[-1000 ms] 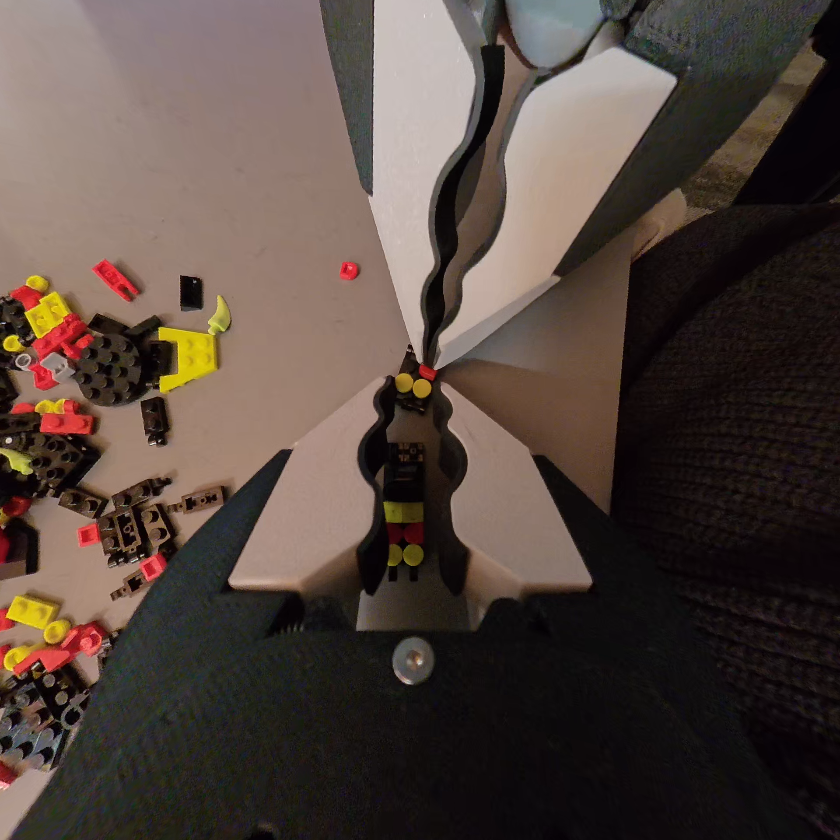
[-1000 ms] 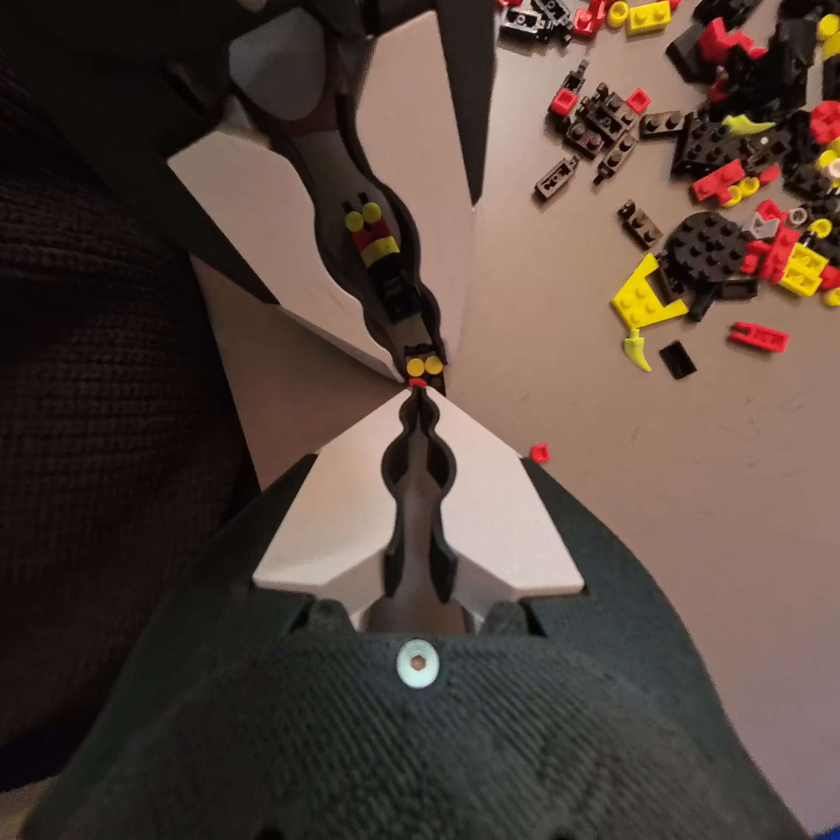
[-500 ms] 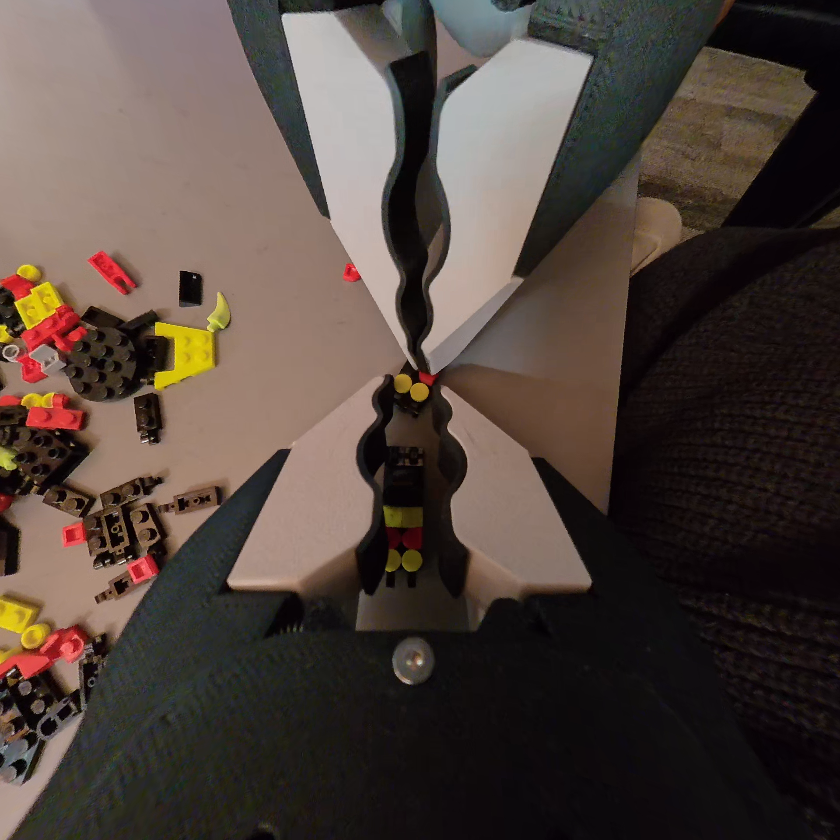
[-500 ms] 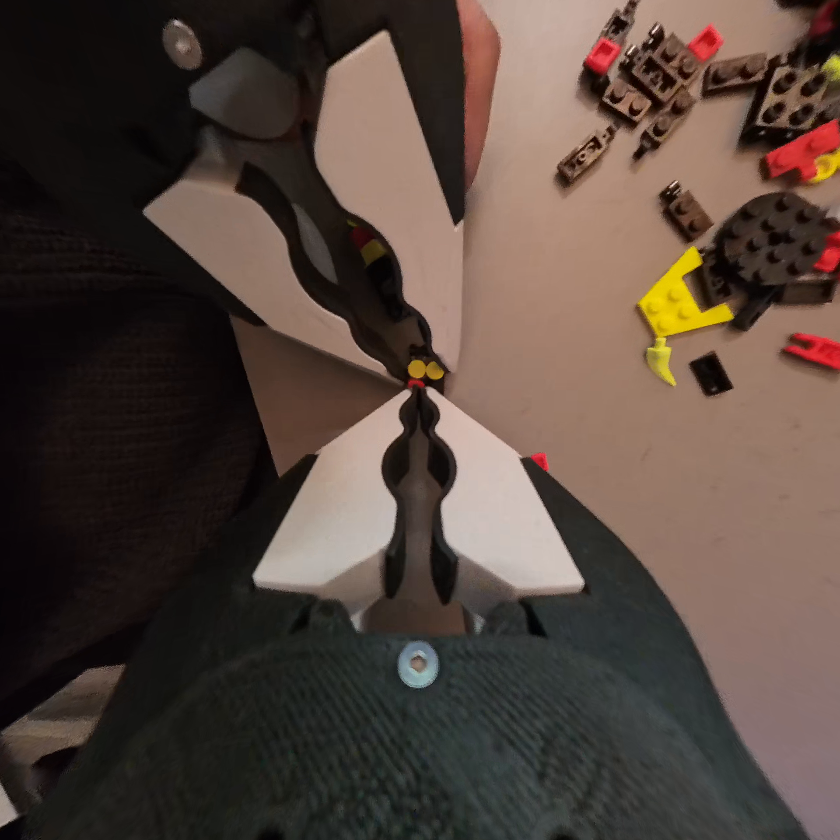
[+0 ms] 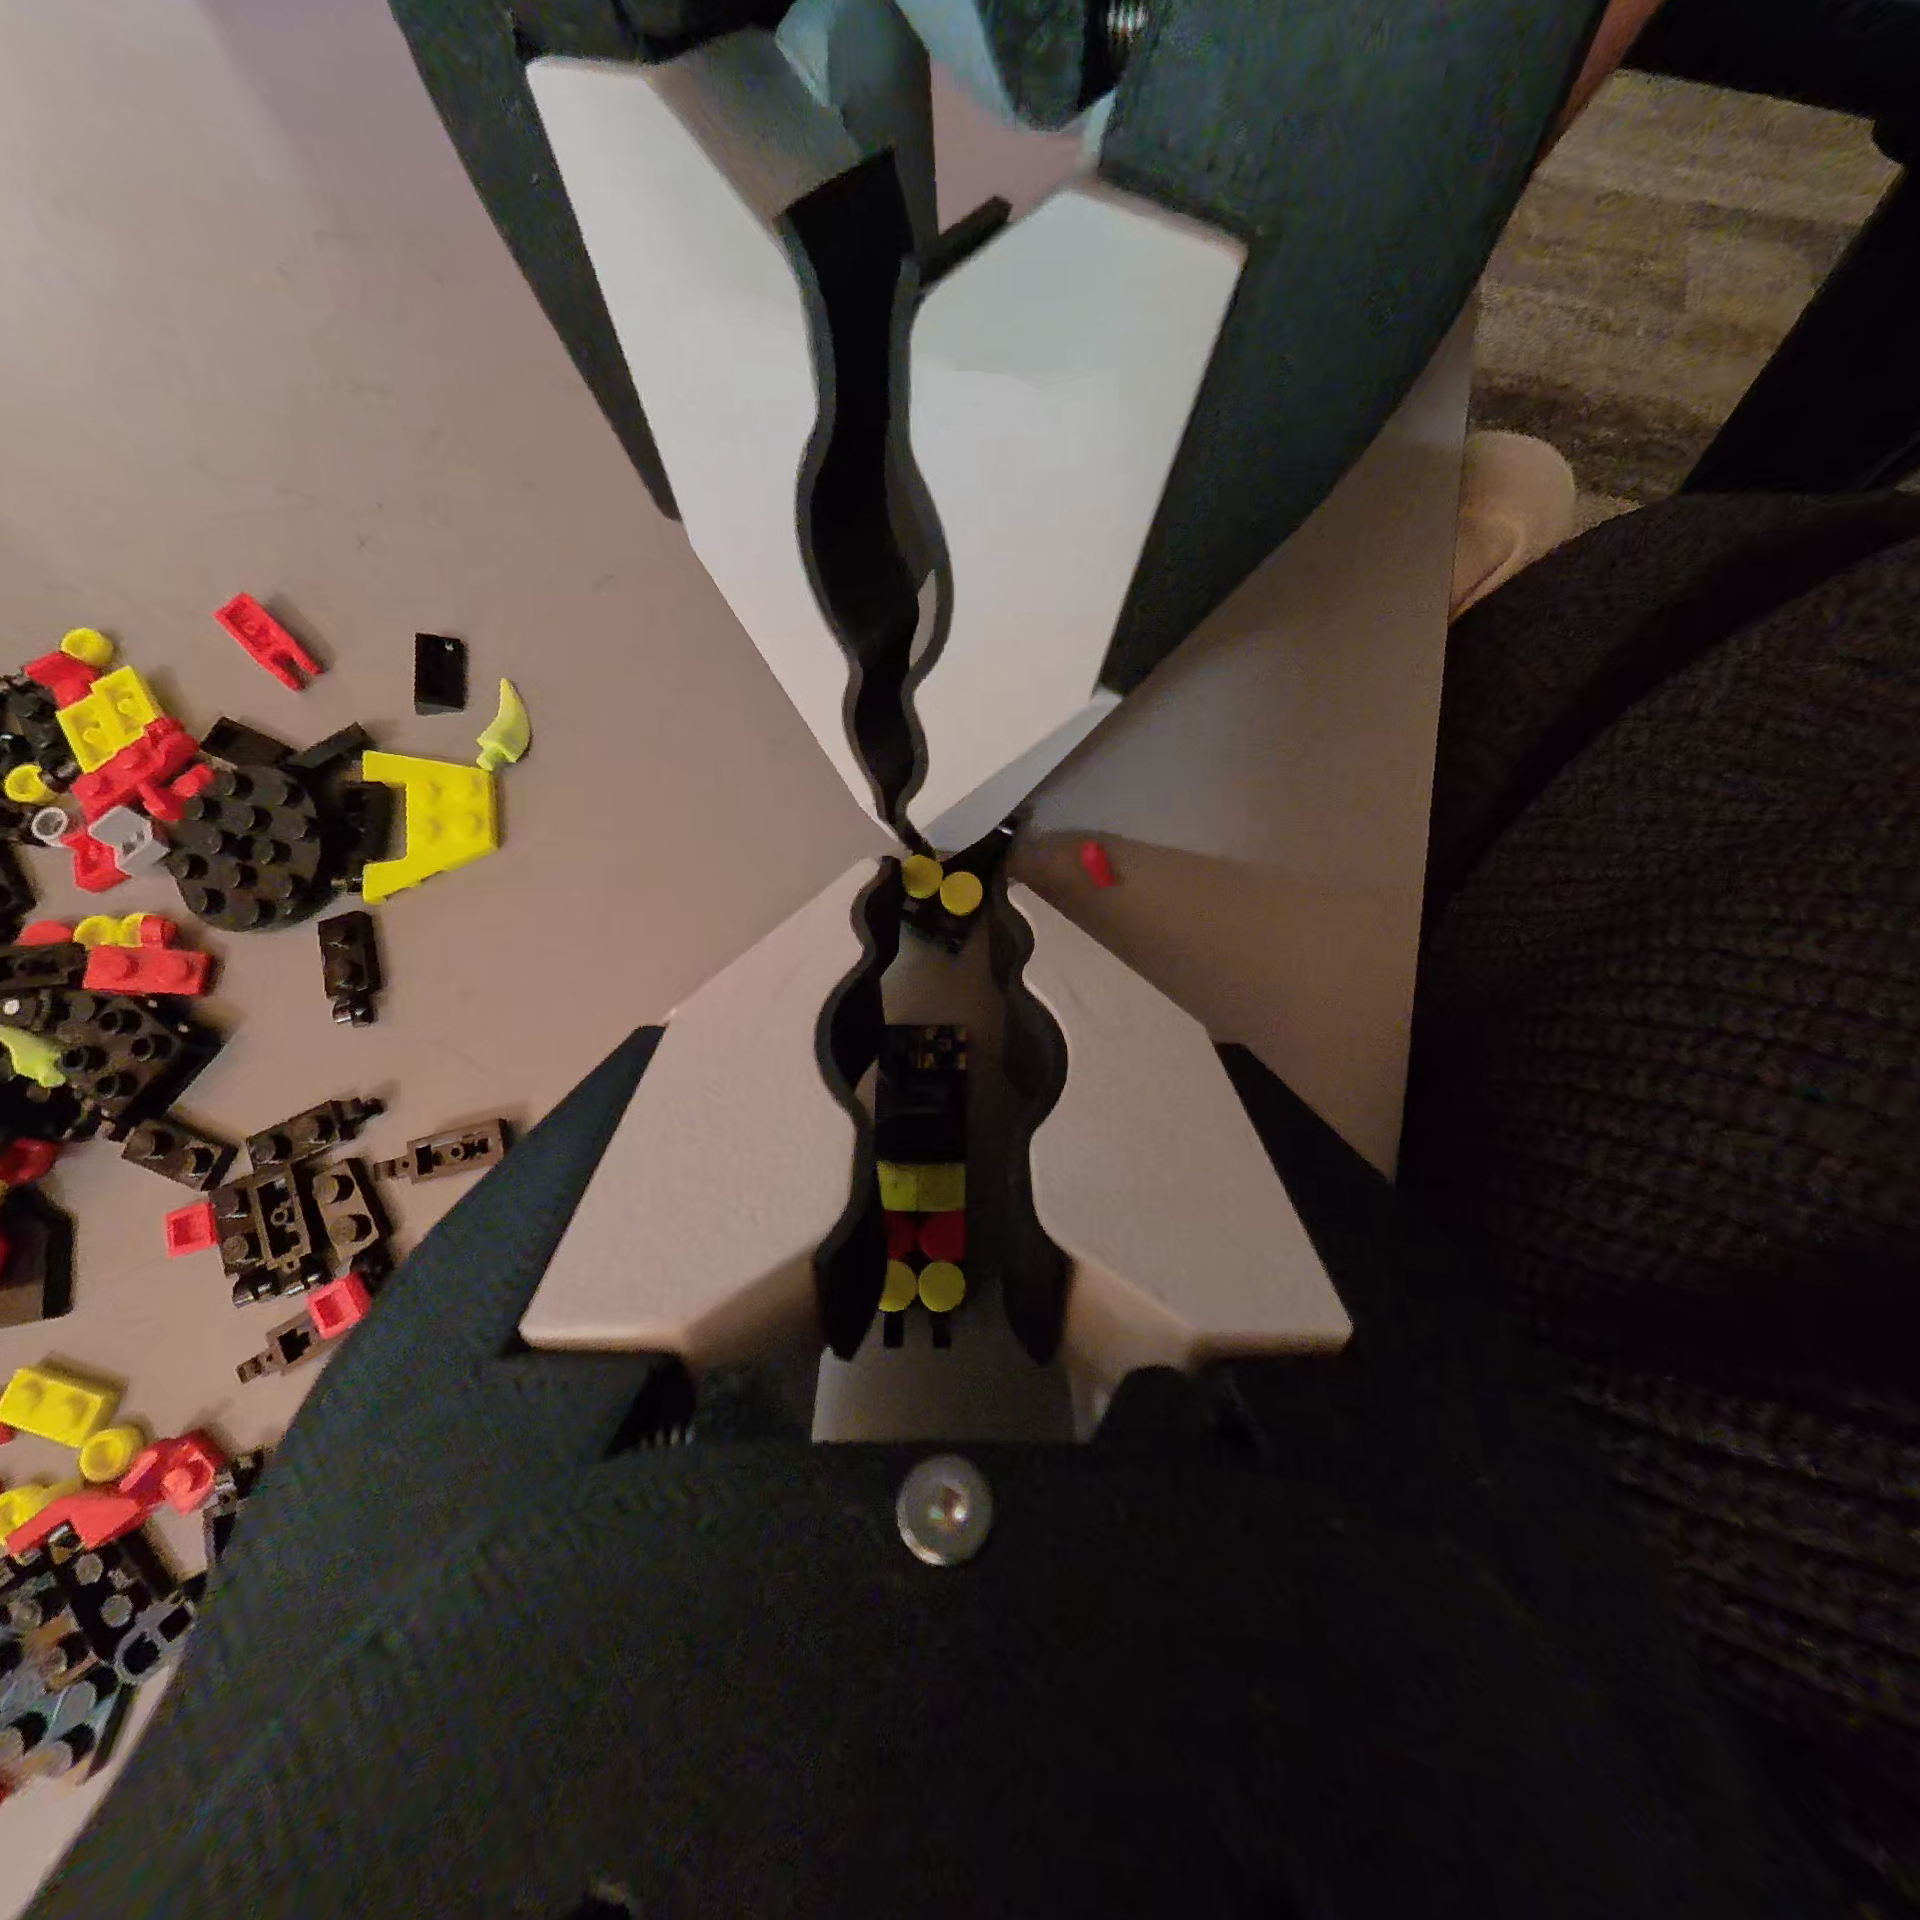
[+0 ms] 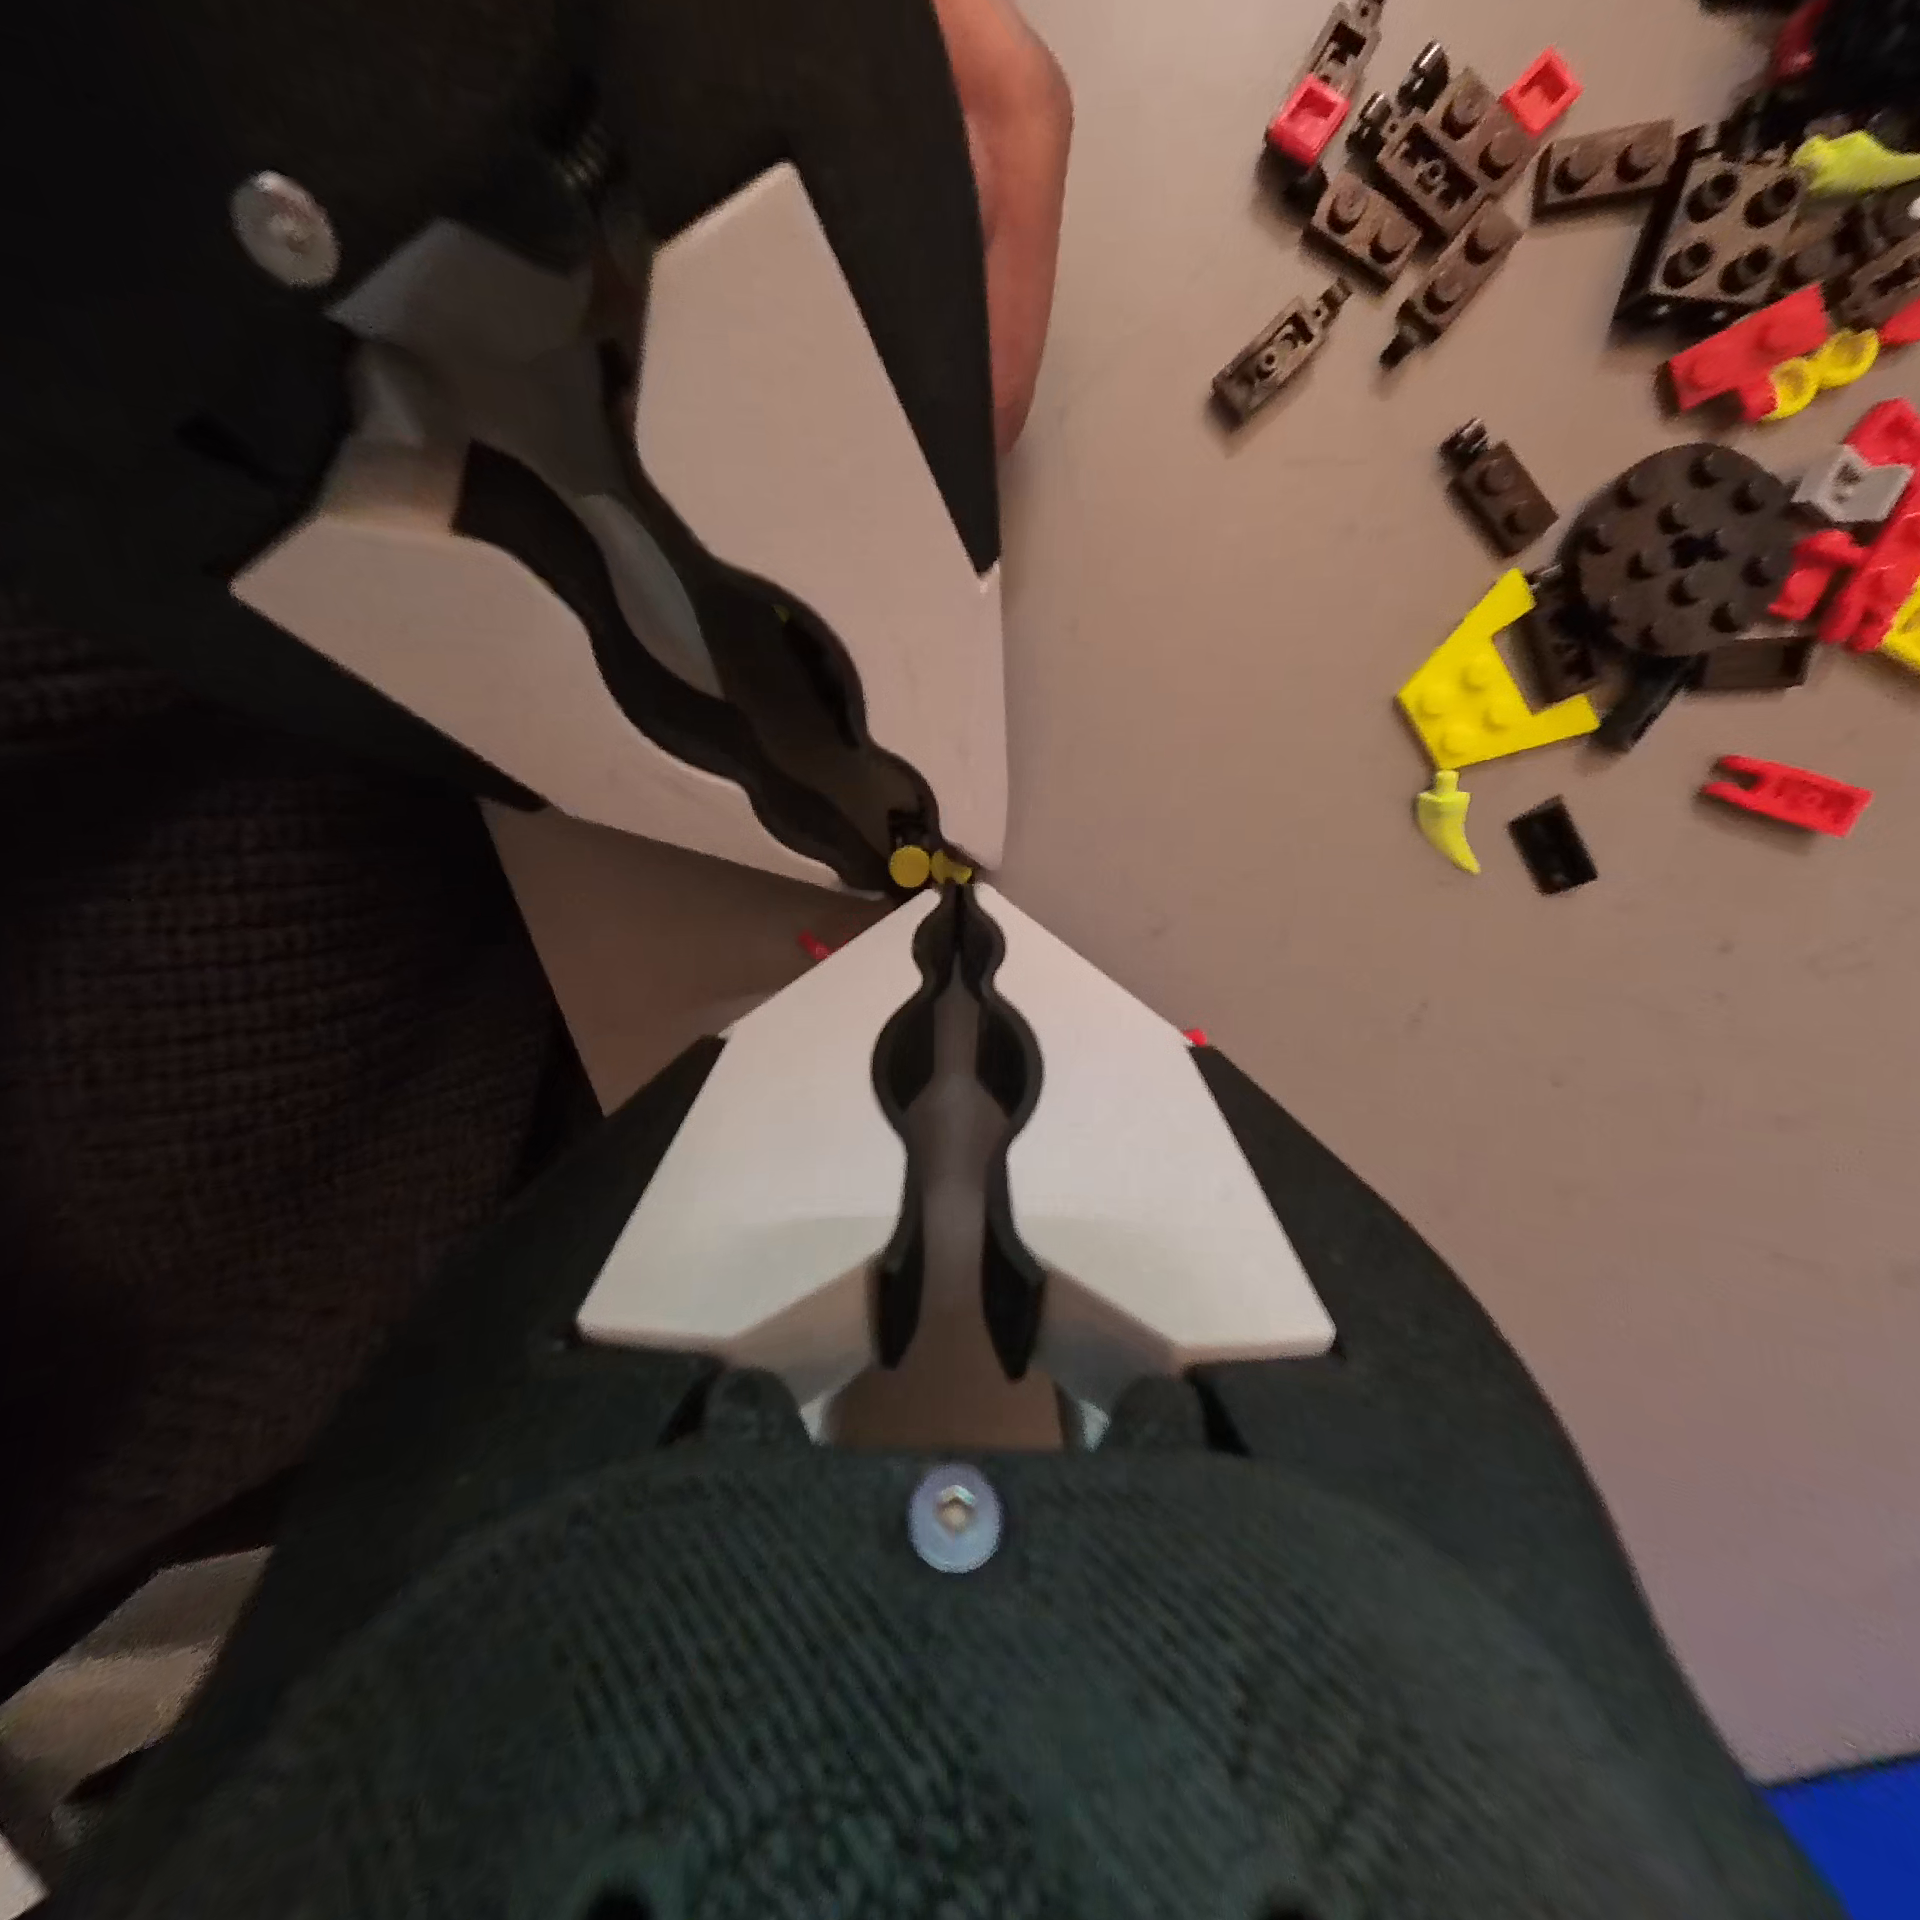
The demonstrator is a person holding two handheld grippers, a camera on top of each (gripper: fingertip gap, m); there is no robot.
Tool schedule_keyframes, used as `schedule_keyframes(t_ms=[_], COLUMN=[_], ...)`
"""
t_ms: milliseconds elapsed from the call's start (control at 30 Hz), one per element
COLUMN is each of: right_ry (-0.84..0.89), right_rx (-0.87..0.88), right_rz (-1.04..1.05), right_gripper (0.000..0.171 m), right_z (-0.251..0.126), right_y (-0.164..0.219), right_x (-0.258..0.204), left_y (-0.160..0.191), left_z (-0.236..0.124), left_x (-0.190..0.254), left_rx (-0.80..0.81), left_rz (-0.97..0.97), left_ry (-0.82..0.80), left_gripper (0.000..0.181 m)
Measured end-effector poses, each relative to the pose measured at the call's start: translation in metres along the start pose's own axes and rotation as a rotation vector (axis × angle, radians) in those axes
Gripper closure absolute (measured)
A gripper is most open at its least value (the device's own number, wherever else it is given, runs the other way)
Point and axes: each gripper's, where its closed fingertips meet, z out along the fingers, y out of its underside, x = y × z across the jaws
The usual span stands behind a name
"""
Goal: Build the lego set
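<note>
The left gripper (image 5: pixel 940 904) clasps one long black plastic brick assembly (image 5: pixel 923 1143) bearing two yellow studs at its fingertips; the right gripper (image 6: pixel 951 899), pinched empty, meets those tips; one small red brick (image 5: pixel 1095 864) lies just beside.

Most of the slim black, yellow and red assembly (image 5: pixel 923 1174) lies sunk between the wavy pads of the left tongs (image 5: pixel 940 894), so its sides are hidden. The loose brick pile (image 5: pixel 94 997) is cut off by the picture's left edge, and in the right wrist view by the right edge. A small red piece (image 5: pixel 1095 864) beside the tong tips is blurred; whether it rests on the counter (image 5: pixel 312 312) cannot be told.
</note>
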Motion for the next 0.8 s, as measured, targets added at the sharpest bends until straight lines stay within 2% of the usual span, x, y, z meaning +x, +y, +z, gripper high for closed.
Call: schedule_keyframes(t_ms=[133, 267, 400, 800], right_ry=[-0.065, 0.087, 0.145, 0.071], right_rx=[0.131, 0.208, 0.302, 0.256], right_rz=[0.026, 0.014, -0.016, -0.124], right_gripper=[0.171, 0.171, 0.171, 0.158], right_z=[-0.008, -0.026, -0.036, 0.006], right_y=[-0.006, -0.001, 0.003, 0.014], right_x=[-0.008, 0.01, 0.001, -0.034], left_y=[-0.001, 0.0, 0.001, -0.003], left_z=[0.0, -0.001, -0.002, -0.011], left_x=[0.0, -0.001, -0.002, -0.004], left_rx=[0.005, 0.001, -0.008, 0.015], left_rz=[-0.016, -0.013, 0.018, 0.013], left_ry=[0.013, 0.003, -0.02, 0.007], left_gripper=[0.167, 0.167, 0.167, 0.158])
